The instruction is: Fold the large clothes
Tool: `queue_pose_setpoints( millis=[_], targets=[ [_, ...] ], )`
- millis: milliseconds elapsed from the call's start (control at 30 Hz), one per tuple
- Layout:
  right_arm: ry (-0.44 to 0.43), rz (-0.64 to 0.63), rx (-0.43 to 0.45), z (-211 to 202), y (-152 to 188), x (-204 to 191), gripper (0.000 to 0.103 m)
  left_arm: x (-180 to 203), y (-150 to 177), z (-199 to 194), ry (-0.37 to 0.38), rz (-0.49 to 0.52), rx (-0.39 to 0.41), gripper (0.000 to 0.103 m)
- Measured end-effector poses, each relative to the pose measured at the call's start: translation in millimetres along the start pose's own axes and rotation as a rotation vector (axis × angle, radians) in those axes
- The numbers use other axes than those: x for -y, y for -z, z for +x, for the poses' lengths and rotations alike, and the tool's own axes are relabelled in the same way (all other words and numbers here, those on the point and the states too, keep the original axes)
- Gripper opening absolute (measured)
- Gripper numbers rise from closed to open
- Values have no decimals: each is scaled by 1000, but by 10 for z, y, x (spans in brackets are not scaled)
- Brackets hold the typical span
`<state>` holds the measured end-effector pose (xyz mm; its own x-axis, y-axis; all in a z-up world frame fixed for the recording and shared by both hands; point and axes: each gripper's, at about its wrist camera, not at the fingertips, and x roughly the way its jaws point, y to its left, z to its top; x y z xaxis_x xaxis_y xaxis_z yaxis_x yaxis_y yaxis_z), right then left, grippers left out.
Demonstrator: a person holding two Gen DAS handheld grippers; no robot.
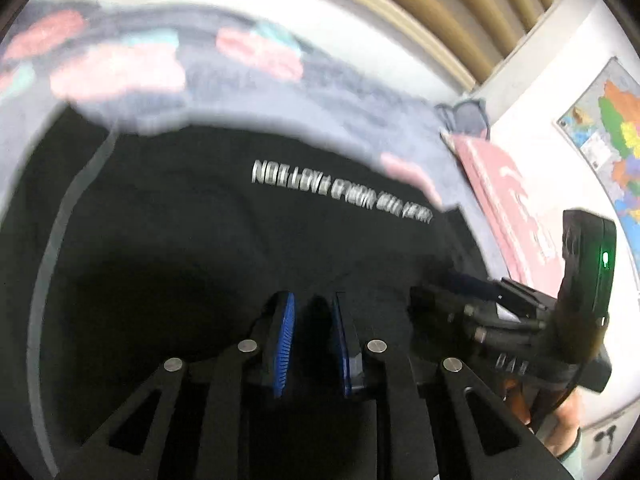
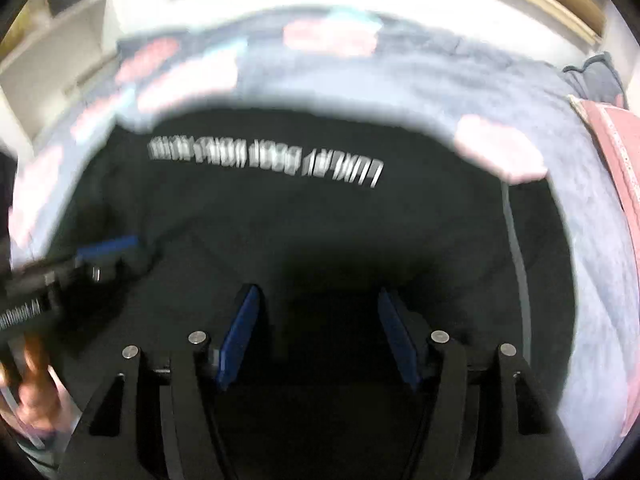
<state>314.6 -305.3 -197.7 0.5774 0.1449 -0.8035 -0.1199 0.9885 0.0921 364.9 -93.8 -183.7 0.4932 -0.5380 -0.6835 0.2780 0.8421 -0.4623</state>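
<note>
A large black garment (image 1: 200,240) with a line of white lettering (image 1: 340,196) lies spread on a bed; it also fills the right wrist view (image 2: 320,220). My left gripper (image 1: 312,312) sits low over the cloth, its blue pads close together with a fold of dark cloth between them. My right gripper (image 2: 316,304) hovers just over the garment with its blue pads wide apart and nothing between them. The right gripper shows at the right of the left wrist view (image 1: 480,300), and the left gripper shows blurred at the left of the right wrist view (image 2: 96,256).
The bed has a grey-blue cover (image 1: 280,92) with pink and teal patches. A pink pillow (image 1: 512,200) lies at the bed's right side. A coloured map (image 1: 612,140) hangs on the white wall. Shelves (image 2: 52,20) stand at the far left.
</note>
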Motion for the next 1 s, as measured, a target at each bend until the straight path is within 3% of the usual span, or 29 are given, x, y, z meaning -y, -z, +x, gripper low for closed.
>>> queue_pose_setpoints(
  millis=[67,100,200,267,333,467,567,633,700,800,867,1000],
  targets=[
    [26,19,27,56,-204,19,66,128,-140,-32,-60,41,62,26],
    [12,25,-2,178,-278,19,66,150,-204,30,-66,30,50,31],
    [24,51,-133,705,-334,58,66,35,-316,492,-58,-85,-85,31],
    [17,73,-144,843,-297,100,67,-99,-340,749,-75,-134,-143,30],
    [18,72,-127,847,-271,113,67,-211,-356,836,-35,-208,-184,30],
    [-10,62,-49,590,-137,143,67,-268,-317,654,48,-248,-145,27],
    [-48,38,-25,206,-29,78,67,-171,-175,289,91,-173,-109,29],
    [-70,-6,4,-201,171,-47,67,-68,-63,81,127,-122,-122,45],
    [-77,-34,7,-428,283,-136,67,64,116,-203,153,-65,-117,50],
    [-81,-71,-11,-711,539,-274,67,257,362,-481,69,33,-82,54],
    [-77,-94,-45,-700,647,-354,67,289,508,-517,-2,36,-74,54],
    [-60,-97,-159,-231,795,-373,67,170,648,-172,-87,9,-139,53]
  ],
)
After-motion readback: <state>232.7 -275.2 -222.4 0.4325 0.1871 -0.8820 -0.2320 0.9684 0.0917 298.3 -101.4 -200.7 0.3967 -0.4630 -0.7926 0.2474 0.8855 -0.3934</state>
